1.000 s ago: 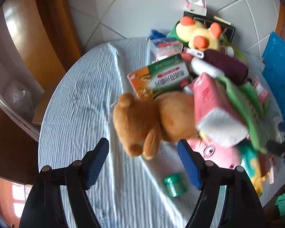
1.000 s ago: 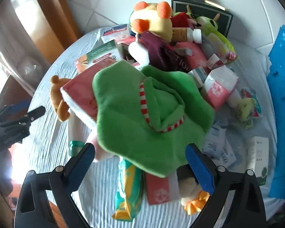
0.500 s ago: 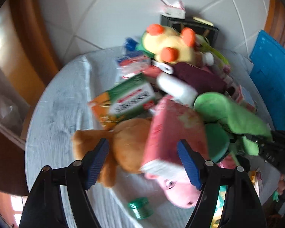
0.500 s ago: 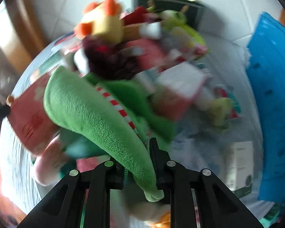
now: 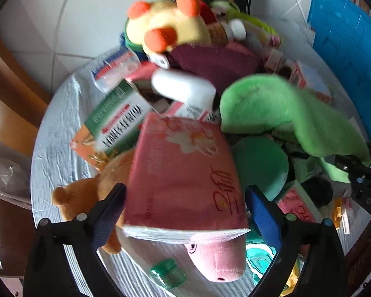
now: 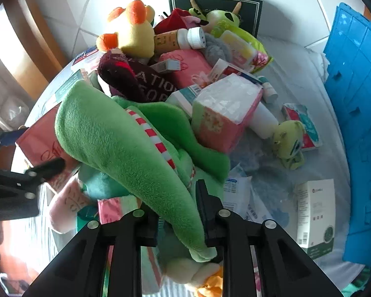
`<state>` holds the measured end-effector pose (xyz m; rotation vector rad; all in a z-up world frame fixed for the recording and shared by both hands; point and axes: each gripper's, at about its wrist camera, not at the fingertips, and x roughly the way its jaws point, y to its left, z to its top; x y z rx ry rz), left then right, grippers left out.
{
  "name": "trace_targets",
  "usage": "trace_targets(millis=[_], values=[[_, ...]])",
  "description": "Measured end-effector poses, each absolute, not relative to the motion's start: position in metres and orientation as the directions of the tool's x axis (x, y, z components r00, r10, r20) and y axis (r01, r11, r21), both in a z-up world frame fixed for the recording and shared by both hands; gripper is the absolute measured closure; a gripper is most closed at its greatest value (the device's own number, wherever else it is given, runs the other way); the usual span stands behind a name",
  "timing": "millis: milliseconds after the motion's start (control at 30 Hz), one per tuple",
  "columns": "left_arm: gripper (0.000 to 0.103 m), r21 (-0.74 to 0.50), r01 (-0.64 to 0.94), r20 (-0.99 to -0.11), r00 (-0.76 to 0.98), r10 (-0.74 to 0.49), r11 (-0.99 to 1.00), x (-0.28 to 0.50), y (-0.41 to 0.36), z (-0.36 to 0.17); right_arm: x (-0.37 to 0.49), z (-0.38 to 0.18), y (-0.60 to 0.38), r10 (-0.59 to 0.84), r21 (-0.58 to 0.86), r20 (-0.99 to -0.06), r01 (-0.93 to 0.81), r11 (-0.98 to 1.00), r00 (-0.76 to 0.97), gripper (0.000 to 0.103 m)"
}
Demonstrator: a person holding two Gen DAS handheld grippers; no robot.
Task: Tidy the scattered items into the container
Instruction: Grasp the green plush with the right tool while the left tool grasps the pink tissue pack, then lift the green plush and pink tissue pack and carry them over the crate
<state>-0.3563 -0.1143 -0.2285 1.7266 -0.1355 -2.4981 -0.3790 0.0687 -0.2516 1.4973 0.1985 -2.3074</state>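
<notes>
The right gripper [image 6: 179, 212] pinches a green plush cloth [image 6: 126, 143]; the left gripper [image 5: 185, 212], its jaws just opened wide, straddles a pink tissue pack [image 5: 185, 173].

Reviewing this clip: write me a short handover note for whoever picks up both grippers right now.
Right gripper: jaws shut on a flap of the green plush, having just closed.
Left gripper: jaws open, just widened, astride the pink tissue pack; whether the pads press on it is unclear.
Items: toys, boxes and packs piled on the round table; blue crate at its right edge.
Done: nothing visibly in the crate.
Left: move the plush, then the rest.
</notes>
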Motion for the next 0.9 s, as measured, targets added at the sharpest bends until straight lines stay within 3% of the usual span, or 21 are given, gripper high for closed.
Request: trace_targets(millis=[233,300,367,433,500,533,900], values=[[0.006,0.137,0.072,-0.902,-0.403,-0.154,-0.988,-0.347,-0.118,-0.237,-0.379,-0.259,0.064,-0.253,0.101,-0.905,0.405,-0.909,-0.342,0.075],[0.007,0.142,0.078,-0.884,-0.438,-0.162,-0.987,-0.344,-0.116,-0.232,-0.379,-0.259,0.06,-0.252,0.091,-0.901,0.414,-0.906,-0.353,0.069],[0.008,0.14,0.088,-0.871,-0.463,-0.165,-0.986,-0.342,-0.116,-0.23,-0.38,-0.259,0.056,-0.256,0.082,-0.893,0.424,-0.902,-0.371,0.053],[0.009,0.13,0.101,-0.865,-0.474,-0.163,-0.986,-0.34,-0.117,-0.229,-0.385,-0.26,0.05,-0.255,0.068,-0.883,0.43,-0.9,-0.394,0.045],[0.009,0.123,0.111,-0.862,-0.48,-0.162,-0.986,-0.339,-0.118,-0.229,-0.391,-0.263,0.044,-0.219,0.033,-0.892,0.425,-0.905,-0.396,0.065],[0.01,0.118,0.119,-0.859,-0.486,-0.161,-0.986,-0.339,-0.119,-0.228,-0.392,-0.261,0.041,-0.216,0.027,-0.892,0.43,-0.903,-0.398,0.095],[0.01,0.105,0.187,-0.74,-0.641,-0.203,-0.977,-0.32,-0.109,-0.152,-0.385,-0.169,0.044,-0.297,0.003,-0.78,0.471,-0.882,-0.551,0.093]])
